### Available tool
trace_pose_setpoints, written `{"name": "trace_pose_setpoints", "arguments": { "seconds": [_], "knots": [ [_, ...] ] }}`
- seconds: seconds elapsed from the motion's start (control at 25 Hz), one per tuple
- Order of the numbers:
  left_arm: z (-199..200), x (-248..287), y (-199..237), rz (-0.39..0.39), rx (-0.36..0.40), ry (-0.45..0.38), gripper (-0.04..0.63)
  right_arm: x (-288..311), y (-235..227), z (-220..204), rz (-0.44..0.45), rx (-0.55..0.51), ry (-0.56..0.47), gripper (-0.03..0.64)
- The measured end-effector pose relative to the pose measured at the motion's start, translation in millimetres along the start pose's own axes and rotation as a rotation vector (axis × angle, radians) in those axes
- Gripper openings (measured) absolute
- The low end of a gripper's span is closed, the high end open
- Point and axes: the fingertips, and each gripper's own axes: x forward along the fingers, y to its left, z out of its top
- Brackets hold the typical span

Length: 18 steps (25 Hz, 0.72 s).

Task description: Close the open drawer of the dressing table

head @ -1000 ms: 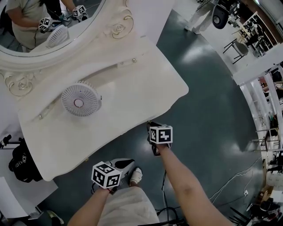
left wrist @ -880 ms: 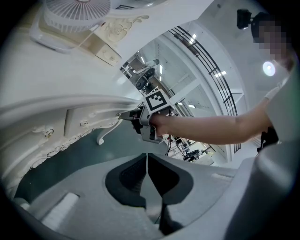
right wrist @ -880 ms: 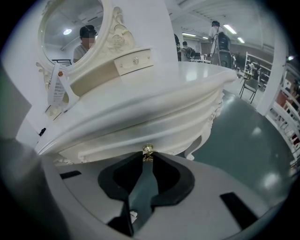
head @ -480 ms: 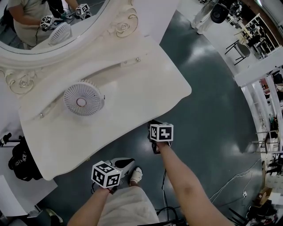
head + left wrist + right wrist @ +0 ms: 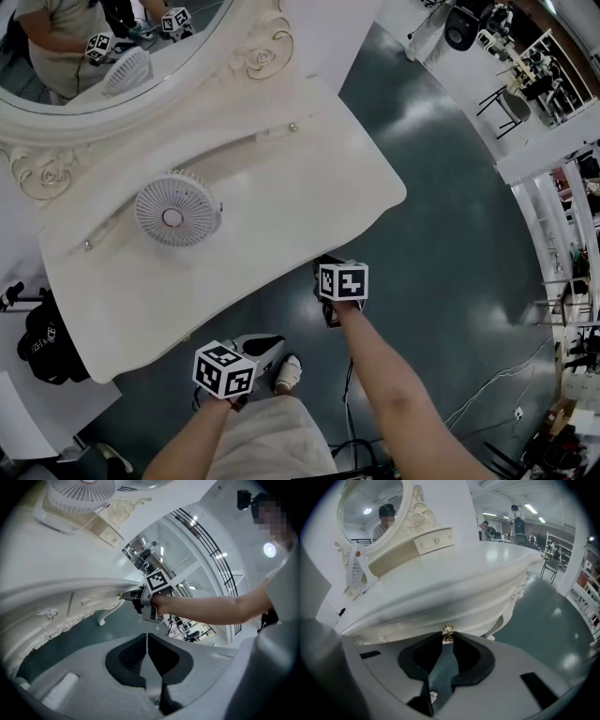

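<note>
The white dressing table (image 5: 281, 187) carries an oval mirror (image 5: 94, 47) and a small white fan (image 5: 176, 210). No drawer shows past the tabletop's front edge in the head view. In the right gripper view the front panel runs smooth under the edge, with a small gold knob (image 5: 448, 630) on it. My right gripper (image 5: 448, 638) is at that edge (image 5: 324, 266), its jaw tips closed on the knob. My left gripper (image 5: 147, 641) hangs lower and nearer the person (image 5: 262, 352), shut and empty, looking across at the right gripper (image 5: 129, 596).
A black bag (image 5: 47, 347) lies on the floor left of the table. The person's shoe (image 5: 289, 373) is below the table front. Cables (image 5: 487, 398) trail over the dark floor at lower right. Shelving (image 5: 572, 216) and a chair (image 5: 506, 103) stand far right.
The head view has shifted slightly, so the table sits a little higher in the picture. Both grippers keep their places, the right one still at the table's front edge.
</note>
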Motion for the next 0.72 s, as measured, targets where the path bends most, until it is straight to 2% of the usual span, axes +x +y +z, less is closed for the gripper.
{"name": "trace_pose_setpoints", "arguments": {
  "seconds": [0.28, 0.4, 0.72],
  "knots": [
    [1, -2, -1, 0.001, 0.003, 0.0, 0.011, 0, 2, 0, 0.008, -0.027, 0.007, 0.084],
    [2, -4, -2, 0.002, 0.005, -0.002, 0.01, 0, 7, 0, 0.028, -0.04, 0.017, 0.134],
    [6, -13, -2, 0.01, 0.012, -0.011, 0.01, -5, 12, 1, 0.007, -0.063, 0.028, 0.147]
  ]
}}
